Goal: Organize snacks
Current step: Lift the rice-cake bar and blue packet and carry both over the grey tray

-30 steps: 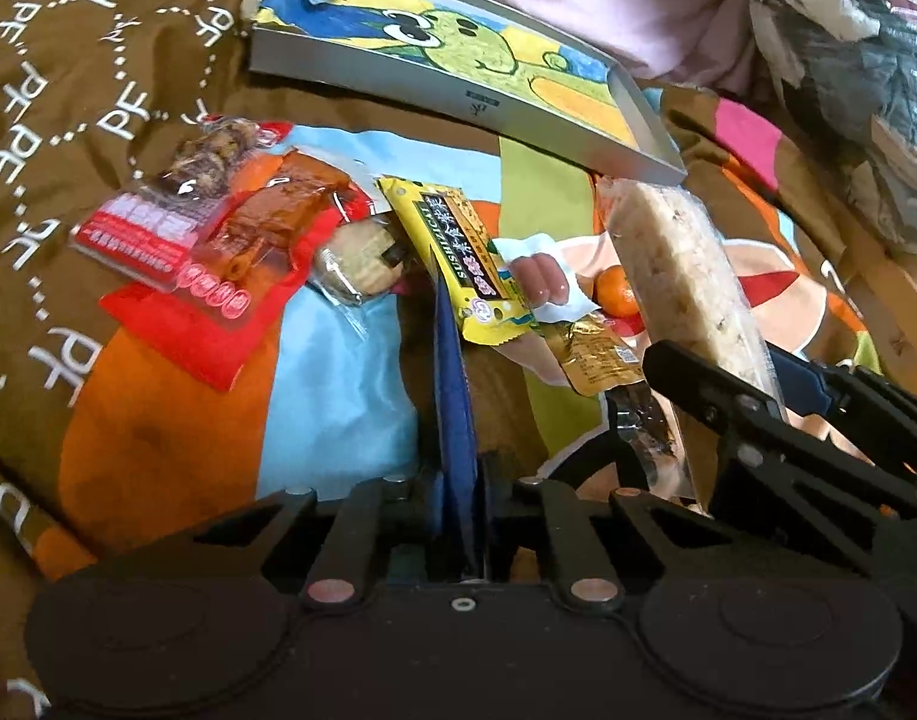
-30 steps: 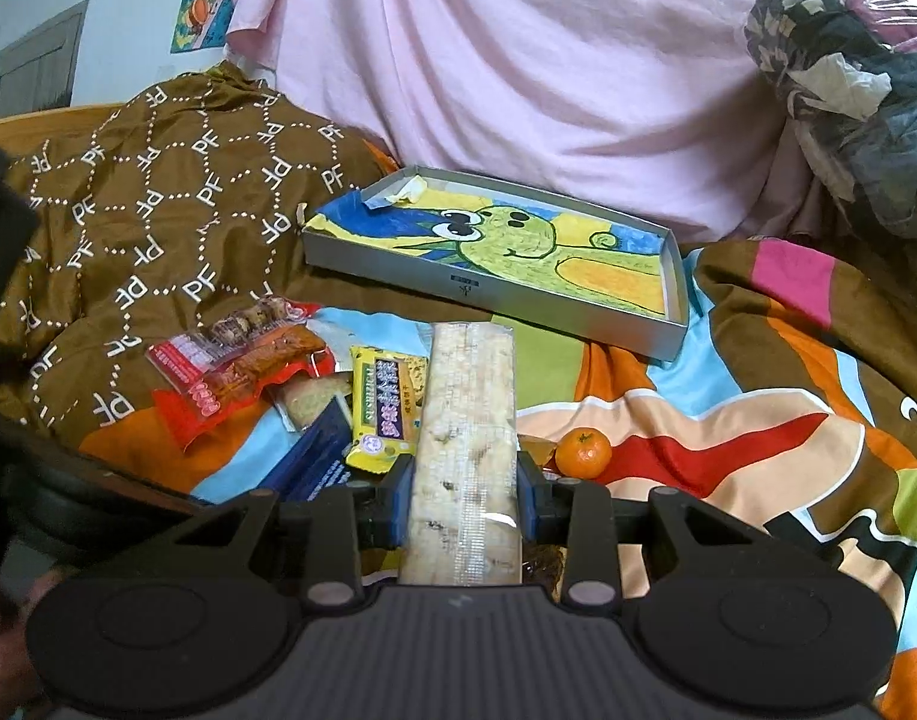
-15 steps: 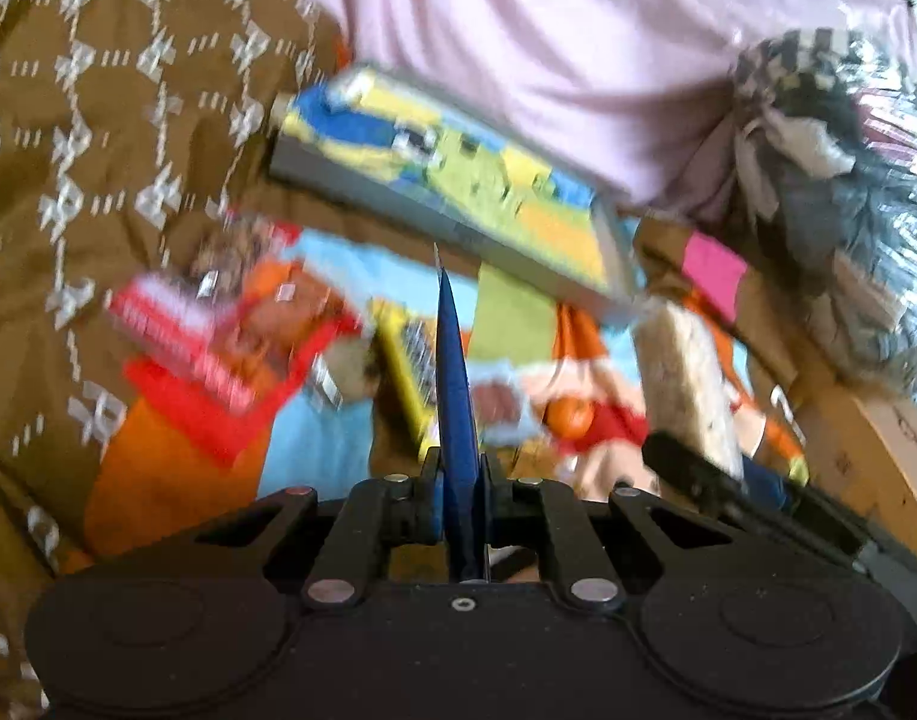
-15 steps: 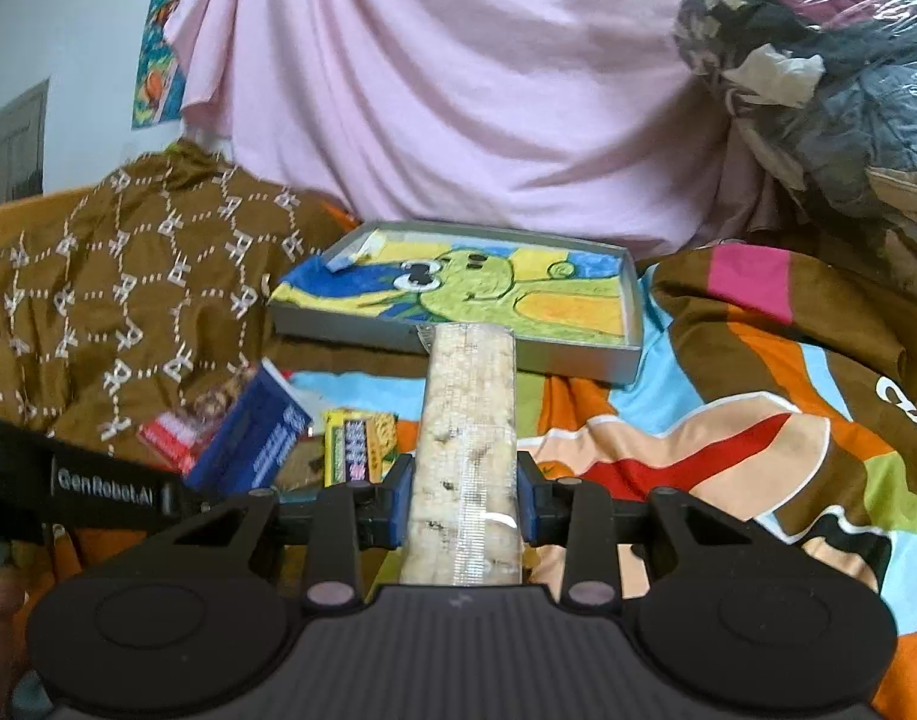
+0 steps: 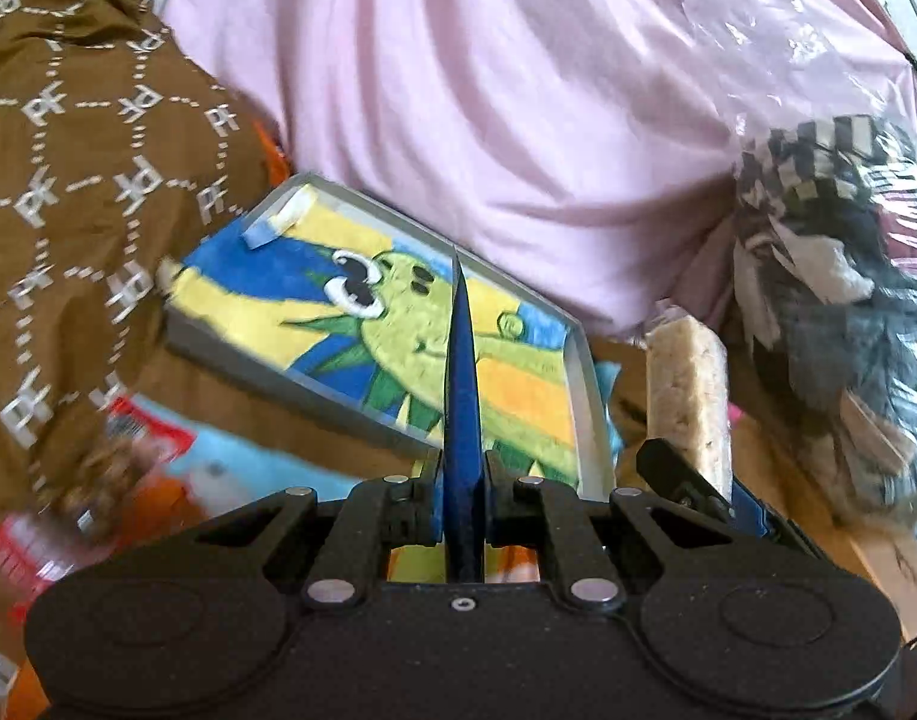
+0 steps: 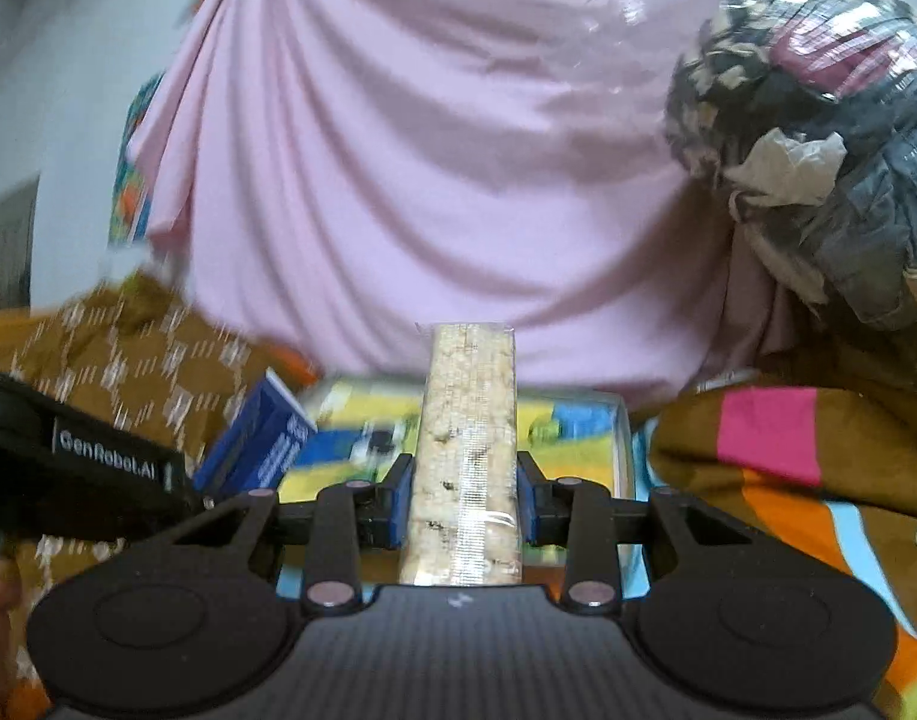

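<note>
The rice-cake bar [image 6: 467, 450] is clamped in the right tool [image 6: 466, 504], standing up and forward out of it, and the flat blue packet [image 5: 461, 396] is pinched edge-on in the left tool [image 5: 463, 498], jaws squeezed tight on it. A second ago both sat low over the snack pile; now they're lifted, and the shallow grey tray [image 5: 584, 372] with the green cartoon lining fills the left view, right behind the blue packet. One bar, one blue packet, one tray. The red packets [image 5: 140, 438] have slid to the lower left, blurred, too smeared to count. Pink drape [image 6: 434, 168] behind, patterned brown blanket [image 5: 68, 180] left.
</note>
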Demonstrator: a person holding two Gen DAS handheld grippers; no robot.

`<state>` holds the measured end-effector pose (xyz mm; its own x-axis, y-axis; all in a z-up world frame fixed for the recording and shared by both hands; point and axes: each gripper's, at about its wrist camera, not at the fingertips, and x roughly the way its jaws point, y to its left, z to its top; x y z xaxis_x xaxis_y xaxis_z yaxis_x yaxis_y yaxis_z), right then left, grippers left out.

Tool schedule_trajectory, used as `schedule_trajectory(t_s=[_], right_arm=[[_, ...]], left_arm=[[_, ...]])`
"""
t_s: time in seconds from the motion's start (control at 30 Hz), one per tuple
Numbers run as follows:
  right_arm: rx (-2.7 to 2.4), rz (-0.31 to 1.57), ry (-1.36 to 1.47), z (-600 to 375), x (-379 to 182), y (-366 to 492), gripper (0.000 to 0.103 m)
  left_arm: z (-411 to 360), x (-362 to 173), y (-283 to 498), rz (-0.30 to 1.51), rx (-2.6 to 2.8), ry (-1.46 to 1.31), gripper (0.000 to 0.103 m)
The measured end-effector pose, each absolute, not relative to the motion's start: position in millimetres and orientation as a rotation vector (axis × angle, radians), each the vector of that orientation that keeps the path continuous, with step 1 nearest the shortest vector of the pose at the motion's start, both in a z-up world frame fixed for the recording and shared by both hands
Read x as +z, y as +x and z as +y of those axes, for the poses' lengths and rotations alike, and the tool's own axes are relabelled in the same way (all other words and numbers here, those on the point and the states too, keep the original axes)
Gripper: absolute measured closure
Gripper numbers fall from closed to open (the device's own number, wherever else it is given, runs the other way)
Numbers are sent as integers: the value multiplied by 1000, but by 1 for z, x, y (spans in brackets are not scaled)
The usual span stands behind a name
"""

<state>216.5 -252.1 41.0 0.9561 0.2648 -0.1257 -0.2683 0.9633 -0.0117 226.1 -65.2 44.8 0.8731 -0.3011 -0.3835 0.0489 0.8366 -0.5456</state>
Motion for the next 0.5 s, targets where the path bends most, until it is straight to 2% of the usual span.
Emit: schedule_trajectory(t_s=[0.23, 0.5], right_arm=[[239, 105, 49, -273, 30, 274, 66], [222, 170, 159, -291, 9, 340, 66]], left_arm=[[-76, 42, 296, 458, -195, -570, 91], [-89, 29, 364, 463, -189, -551, 91]])
